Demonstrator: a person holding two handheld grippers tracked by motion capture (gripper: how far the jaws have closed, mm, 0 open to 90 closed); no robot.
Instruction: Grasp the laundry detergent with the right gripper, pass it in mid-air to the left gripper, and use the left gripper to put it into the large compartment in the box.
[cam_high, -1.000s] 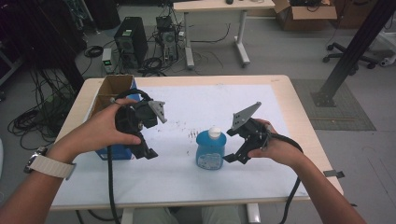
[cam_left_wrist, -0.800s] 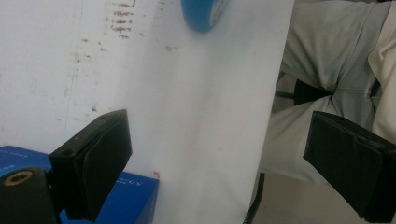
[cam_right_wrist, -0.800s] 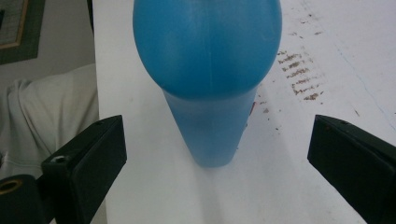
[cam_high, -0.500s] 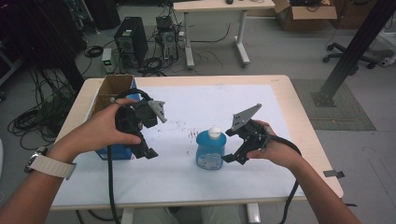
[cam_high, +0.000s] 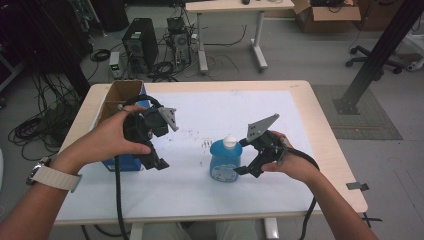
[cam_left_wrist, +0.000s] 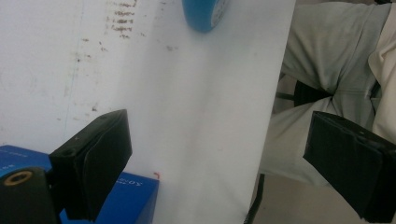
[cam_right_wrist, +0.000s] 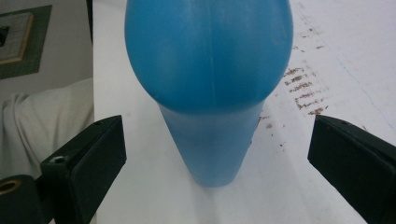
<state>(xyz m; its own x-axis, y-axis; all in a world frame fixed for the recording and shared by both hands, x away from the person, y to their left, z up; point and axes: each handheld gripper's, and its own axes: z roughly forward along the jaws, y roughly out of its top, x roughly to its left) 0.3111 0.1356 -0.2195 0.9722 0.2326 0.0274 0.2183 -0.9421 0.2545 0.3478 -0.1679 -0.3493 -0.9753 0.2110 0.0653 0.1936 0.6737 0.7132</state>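
Note:
A blue bottle (cam_high: 225, 161) with a white cap stands upright on the white table sheet (cam_high: 215, 112), near the middle. My right gripper (cam_high: 242, 157) is open just to the bottle's right, its jaws facing the bottle. In the right gripper view the bottle (cam_right_wrist: 210, 74) looms close between and beyond the spread jaws of that gripper (cam_right_wrist: 219, 144), which do not touch it. My left gripper (cam_high: 151, 159) hangs open above the sheet at the left, beside a blue box (cam_high: 120, 164). The left gripper (cam_left_wrist: 224, 158) holds nothing; the bottle's base (cam_left_wrist: 203, 14) lies far ahead.
The blue box has open cardboard flaps (cam_high: 120, 95) and sits at the table's left edge; its corner (cam_left_wrist: 135, 191) lies under the left jaw. The table's near edge and the person's trousers (cam_left_wrist: 327, 70) are close. Desks, computers and cables stand on the floor beyond.

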